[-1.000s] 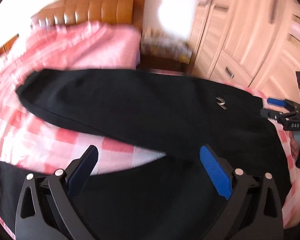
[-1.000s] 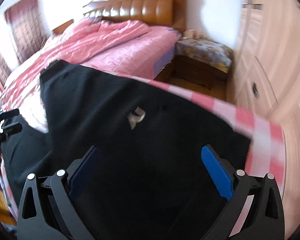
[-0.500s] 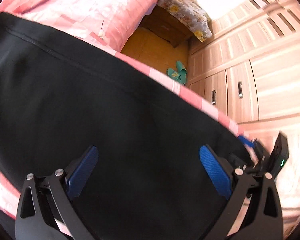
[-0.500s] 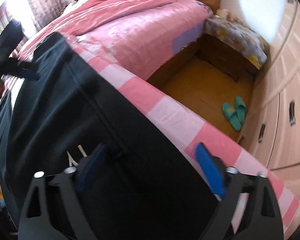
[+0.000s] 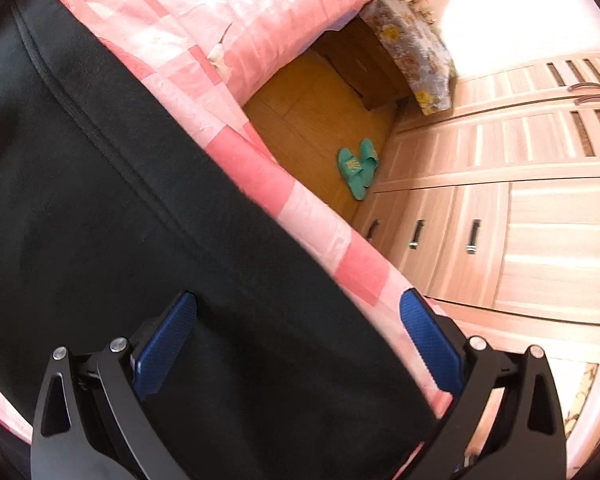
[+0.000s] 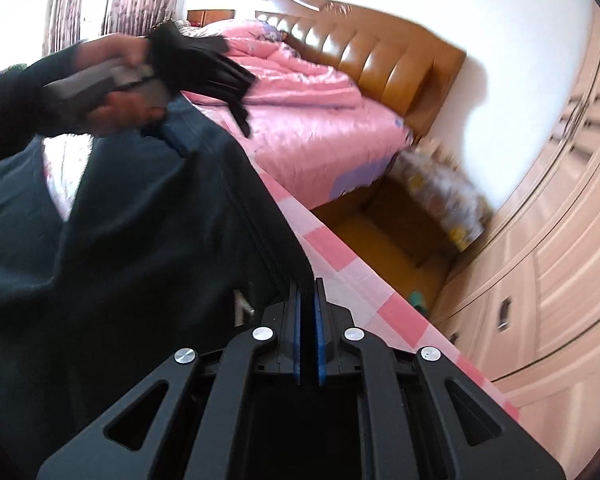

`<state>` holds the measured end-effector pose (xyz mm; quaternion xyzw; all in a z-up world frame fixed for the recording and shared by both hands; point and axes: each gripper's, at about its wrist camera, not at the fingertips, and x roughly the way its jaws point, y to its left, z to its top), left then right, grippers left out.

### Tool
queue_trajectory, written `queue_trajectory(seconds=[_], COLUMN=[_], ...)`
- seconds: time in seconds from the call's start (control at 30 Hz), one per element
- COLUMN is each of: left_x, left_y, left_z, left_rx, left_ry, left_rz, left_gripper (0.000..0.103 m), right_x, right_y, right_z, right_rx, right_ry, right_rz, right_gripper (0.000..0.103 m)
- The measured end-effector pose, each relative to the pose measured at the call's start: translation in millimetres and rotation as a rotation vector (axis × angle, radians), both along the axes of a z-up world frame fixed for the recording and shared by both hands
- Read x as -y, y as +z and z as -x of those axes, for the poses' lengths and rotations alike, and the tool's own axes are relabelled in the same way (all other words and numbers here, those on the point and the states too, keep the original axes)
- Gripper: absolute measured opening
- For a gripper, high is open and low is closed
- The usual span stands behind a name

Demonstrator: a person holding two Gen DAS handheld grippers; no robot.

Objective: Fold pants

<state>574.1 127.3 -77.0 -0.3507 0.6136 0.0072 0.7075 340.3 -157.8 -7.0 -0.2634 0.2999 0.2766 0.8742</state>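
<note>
Since half a second ago, your right tongs (image 6: 308, 308) have gone from spread to pinching the edge of the black pants (image 6: 140, 248), now lifted off the pink checked sheet (image 6: 352, 276). Your left tongs (image 5: 296, 344) stay spread, straddling the pants' edge where the fabric lies on the bed sheet above the wooden floor (image 5: 312, 120) and green slippers (image 5: 358, 166).

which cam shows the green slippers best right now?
Left wrist. The green slippers lie in full view as a pair on the wood floor between the bed and the wardrobe. In the right wrist view only a small blurred green patch shows past the checked sheet.
</note>
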Motion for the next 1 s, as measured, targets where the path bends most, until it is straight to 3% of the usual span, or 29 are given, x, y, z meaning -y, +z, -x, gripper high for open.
queue_trajectory(seconds=[0.1,0.13,0.17,0.2,0.23,0.3,0.43,0.53,0.63,0.7,0.77,0.87,1.0], left_x=[5,8,7,4,0,-10,-20,-22,-17,-8,-2,-3,2], left_y=[-1,2,5,7,10,23,76,112,122,118,94,46,-15], left_z=[1,5,10,16,24,44,111,191,277,324,376,429,463], left_rx=[0.006,0.013,0.013,0.014,0.044,0.116,0.328,0.519,0.664,0.731,0.772,0.729,0.618], left_ry=[-0.012,-0.029,-0.030,-0.025,-0.026,-0.011,-0.014,-0.035,-0.079,-0.107,-0.129,-0.134,-0.148], left_rz=[-0.038,-0.077,-0.120,-0.155,-0.135,-0.089,-0.089,-0.052,-0.055,-0.124,-0.203,-0.213,-0.260], left_gripper=[0.097,0.076,0.040,0.024,0.016,0.013,0.012,0.012,0.012,0.012,0.012,0.012,0.012], right_x=[-9,-13,-12,-11,-9,-4,1,7,15,16,14,10,5], right_y=[3,4,3,3,4,7,23,37,42,38,18,-24,-69], right_z=[29,38,43,45,48,56,89,133,186,222,254,274,288], right_rx=[0.047,0.068,0.072,0.085,0.097,0.107,0.160,0.220,0.273,0.271,0.237,0.148,0.063], right_ry=[0.006,-0.010,-0.031,-0.051,-0.069,-0.093,-0.096,-0.090,-0.070,-0.045,-0.027,-0.041,-0.065], right_rz=[0.022,0.039,0.040,0.041,0.045,0.030,-0.007,-0.042,-0.044,-0.060,-0.050,-0.018,-0.002], right_gripper=[0.010,0.010,0.010,0.009,0.009,0.009,0.009,0.009,0.009,0.009,0.009,0.009,0.009])
